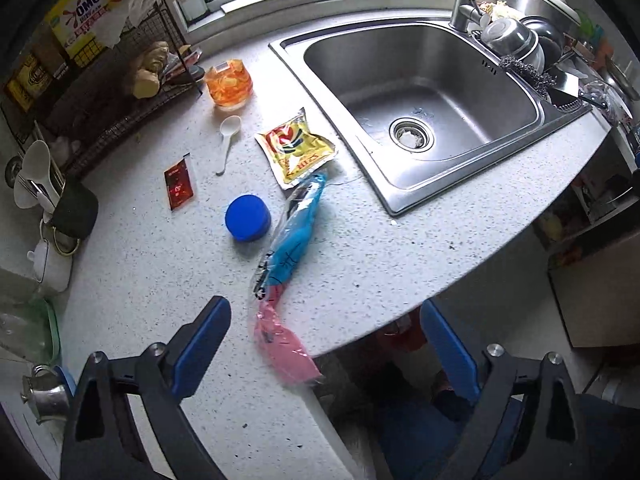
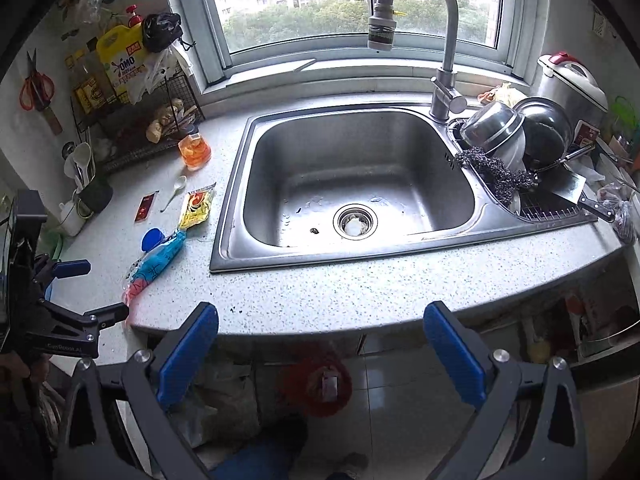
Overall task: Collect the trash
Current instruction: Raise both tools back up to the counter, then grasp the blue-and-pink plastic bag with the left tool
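Trash lay along the counter's (image 1: 360, 264) front edge: a limp blue-and-pink plastic wrapper (image 1: 286, 236), likely light and slippery, best pinched mid-length. Left gripper (image 1: 324, 344) and right gripper (image 2: 320, 344) both stood open, empty

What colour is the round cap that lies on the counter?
Blue. The cap shows best in the left wrist view, beside the long wrapper.

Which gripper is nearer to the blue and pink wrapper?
Left. The left gripper hovers open right over the blue and pink wrapper; the right gripper sits off the counter edge, before the sink.
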The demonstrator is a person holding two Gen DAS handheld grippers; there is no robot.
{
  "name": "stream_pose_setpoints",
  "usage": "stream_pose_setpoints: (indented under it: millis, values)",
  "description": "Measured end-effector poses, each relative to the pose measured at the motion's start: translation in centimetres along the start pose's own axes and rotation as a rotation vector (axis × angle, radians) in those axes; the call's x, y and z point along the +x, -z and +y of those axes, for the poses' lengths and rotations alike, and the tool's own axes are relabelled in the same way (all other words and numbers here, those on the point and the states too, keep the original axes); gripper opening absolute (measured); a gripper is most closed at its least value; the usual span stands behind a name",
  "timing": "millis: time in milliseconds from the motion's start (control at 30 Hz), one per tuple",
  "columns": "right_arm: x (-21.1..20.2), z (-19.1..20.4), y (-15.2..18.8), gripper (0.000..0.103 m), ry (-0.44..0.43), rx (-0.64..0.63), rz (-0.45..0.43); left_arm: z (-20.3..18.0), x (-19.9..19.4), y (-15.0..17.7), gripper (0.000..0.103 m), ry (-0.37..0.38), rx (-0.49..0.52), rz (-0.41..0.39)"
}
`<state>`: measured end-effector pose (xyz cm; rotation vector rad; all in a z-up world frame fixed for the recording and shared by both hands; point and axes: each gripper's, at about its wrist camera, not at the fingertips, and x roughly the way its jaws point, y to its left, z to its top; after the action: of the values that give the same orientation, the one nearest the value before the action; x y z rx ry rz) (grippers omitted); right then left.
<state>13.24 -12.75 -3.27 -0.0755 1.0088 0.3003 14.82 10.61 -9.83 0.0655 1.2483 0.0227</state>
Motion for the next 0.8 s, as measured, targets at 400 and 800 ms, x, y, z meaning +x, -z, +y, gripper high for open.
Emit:
stream_pose_setpoints:
  millis: [400,800]
  values:
    - [3.8,2.9,-2.5,0.103,0.046,0.010,0.087,5.1,6.7,-1.2,0.064,0.084,-0.014,0.108]
    - [5.0,4.2,-4.0,0.102,0.046,-0.019,0.111,3.7,9.2,-1.5,0.048,0.140,0.029,0.145]
